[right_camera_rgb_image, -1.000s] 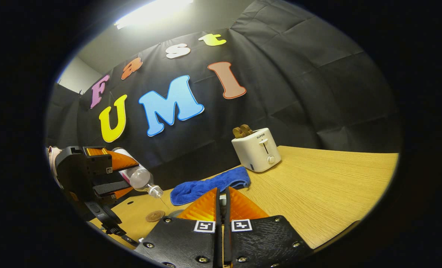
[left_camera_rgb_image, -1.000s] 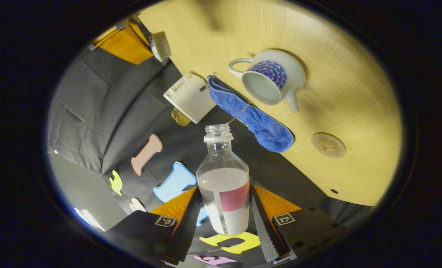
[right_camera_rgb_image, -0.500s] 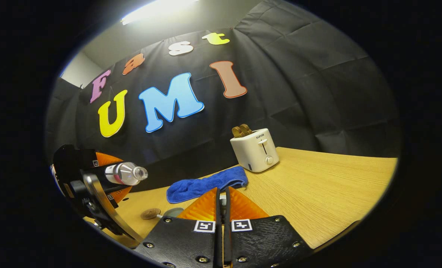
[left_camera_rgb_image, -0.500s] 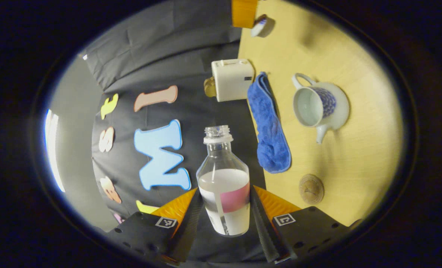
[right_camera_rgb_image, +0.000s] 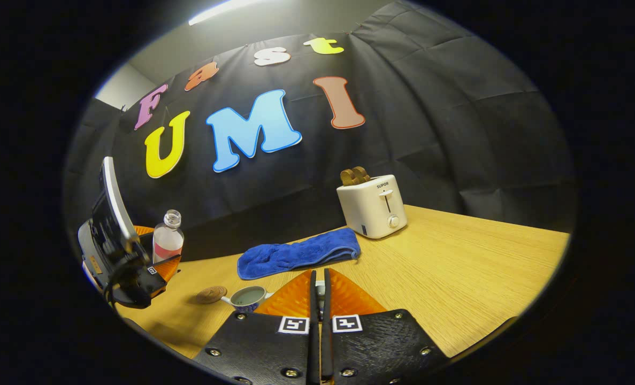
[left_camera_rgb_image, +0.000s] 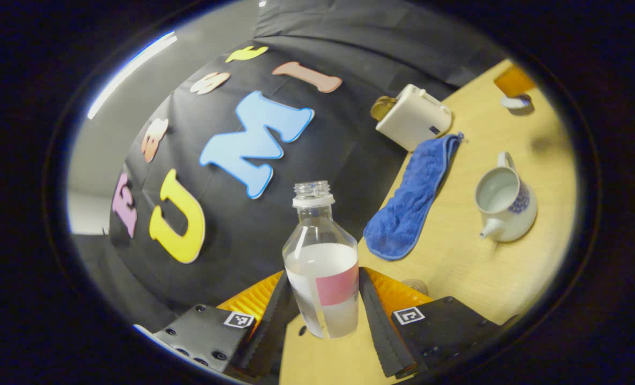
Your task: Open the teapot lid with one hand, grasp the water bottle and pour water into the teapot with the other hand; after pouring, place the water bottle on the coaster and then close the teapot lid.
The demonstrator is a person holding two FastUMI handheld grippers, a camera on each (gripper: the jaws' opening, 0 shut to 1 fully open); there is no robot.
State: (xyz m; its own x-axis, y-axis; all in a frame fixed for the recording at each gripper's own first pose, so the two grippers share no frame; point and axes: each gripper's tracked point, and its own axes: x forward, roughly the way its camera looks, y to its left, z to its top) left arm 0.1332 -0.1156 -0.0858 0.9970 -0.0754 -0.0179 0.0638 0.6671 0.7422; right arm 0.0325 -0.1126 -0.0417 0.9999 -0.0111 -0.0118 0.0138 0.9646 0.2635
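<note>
My left gripper is shut on a clear, uncapped water bottle with a pink label, partly full. In the right gripper view that bottle stands upright in the left gripper, above the table's left end. The white teapot with a blue flower has no lid on and sits right of the blue cloth; I also see the teapot with water inside. A round wooden coaster lies just left of it. My right gripper is shut on the small white teapot lid, held off to the side.
A white toaster with toast in it stands at the back of the wooden table. The blue cloth lies between the toaster and the teapot. The black cloth wall runs behind the table.
The left gripper has turned the bottle from tilted over the teapot back to upright, and the thin stream of water has stopped. The right gripper has barely moved.
</note>
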